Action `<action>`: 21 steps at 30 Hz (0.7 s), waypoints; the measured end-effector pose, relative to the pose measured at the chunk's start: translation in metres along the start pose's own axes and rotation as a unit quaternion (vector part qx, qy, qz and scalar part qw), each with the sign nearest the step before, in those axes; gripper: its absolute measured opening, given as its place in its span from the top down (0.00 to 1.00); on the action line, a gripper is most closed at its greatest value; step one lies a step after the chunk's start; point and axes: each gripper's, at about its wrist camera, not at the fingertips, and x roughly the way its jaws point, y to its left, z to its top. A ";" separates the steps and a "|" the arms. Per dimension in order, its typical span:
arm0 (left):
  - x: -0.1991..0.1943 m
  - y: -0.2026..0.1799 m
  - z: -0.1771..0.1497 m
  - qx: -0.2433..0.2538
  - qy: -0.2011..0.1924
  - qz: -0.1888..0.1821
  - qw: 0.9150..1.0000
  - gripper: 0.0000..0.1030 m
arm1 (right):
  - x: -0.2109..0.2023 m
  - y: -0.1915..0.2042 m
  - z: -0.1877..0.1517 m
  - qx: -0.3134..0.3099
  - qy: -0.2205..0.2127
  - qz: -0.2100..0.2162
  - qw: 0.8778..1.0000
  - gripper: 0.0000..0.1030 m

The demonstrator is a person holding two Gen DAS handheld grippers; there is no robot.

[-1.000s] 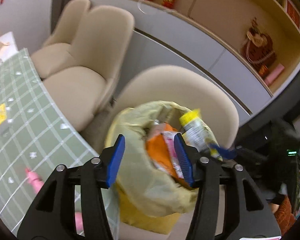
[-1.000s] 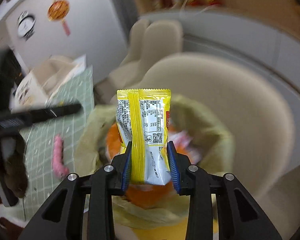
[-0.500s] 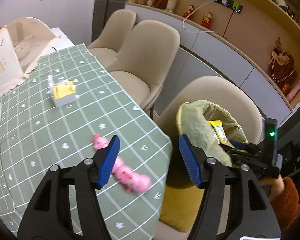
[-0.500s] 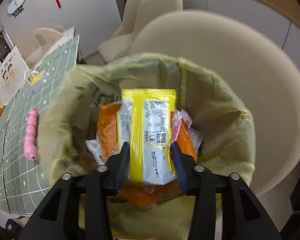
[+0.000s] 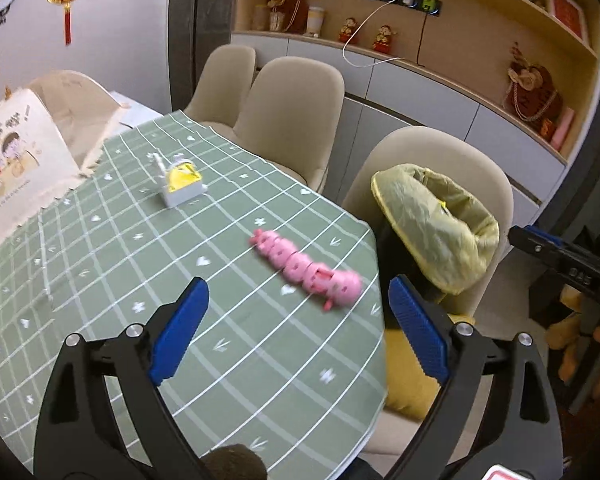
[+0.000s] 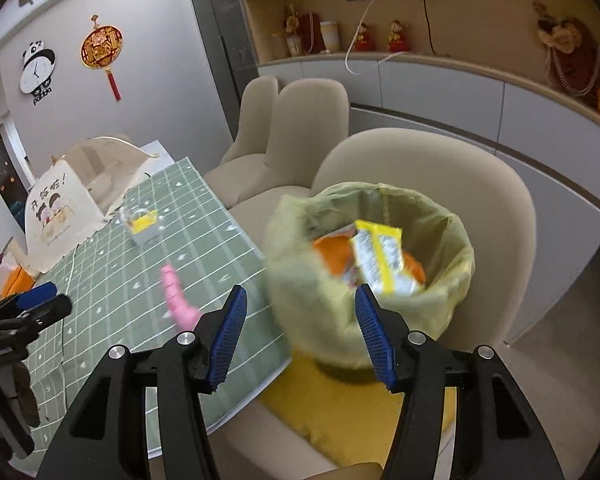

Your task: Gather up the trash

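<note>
A yellow-green trash bag (image 6: 456,248) stands on a beige chair beside the table. In it a yellow-and-white snack wrapper (image 6: 380,256) lies on an orange packet (image 6: 328,252). My right gripper (image 6: 300,290) hovers open above and in front of the bag, with nothing between its blue pads. My left gripper (image 5: 298,284) is over the green checked table (image 5: 100,260). Its jaws are opening and hold nothing. Just beyond it lies a pink caterpillar-shaped thing (image 5: 304,268). Farther back sits a small white-and-yellow packet (image 5: 182,182). The bag (image 5: 432,220) shows to the right.
A folding mesh food cover (image 5: 12,160) stands at the table's far left. Two more beige chairs (image 5: 292,112) line the far side. A yellow cushion (image 6: 340,420) lies under the bag. Cabinets and shelves with ornaments run along the back wall.
My right gripper opened and let go of the yellow wrapper, which now lies in the bag, then pulled back and up. My left gripper swung from the bag to the table, its jaws widening.
</note>
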 end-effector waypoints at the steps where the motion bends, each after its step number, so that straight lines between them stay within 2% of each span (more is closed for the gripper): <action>1: -0.006 0.002 -0.004 0.005 -0.003 0.001 1.000 0.15 | -0.008 0.010 -0.007 -0.001 -0.006 -0.004 1.000 0.48; 6: -0.039 0.014 -0.028 0.019 -0.029 0.007 0.999 0.15 | -0.045 0.061 -0.041 0.016 -0.023 -0.010 1.000 0.48; 8: -0.054 0.017 -0.035 0.028 -0.047 0.021 0.998 0.16 | -0.066 0.089 -0.063 0.010 -0.044 -0.034 0.998 0.48; 15: -0.089 0.028 -0.053 0.030 -0.077 0.029 0.996 0.16 | -0.087 0.127 -0.093 0.003 -0.060 -0.036 0.998 0.48; 21: -0.104 0.033 -0.066 0.030 -0.077 0.028 0.996 0.16 | -0.097 0.141 -0.108 0.010 -0.062 -0.031 0.998 0.48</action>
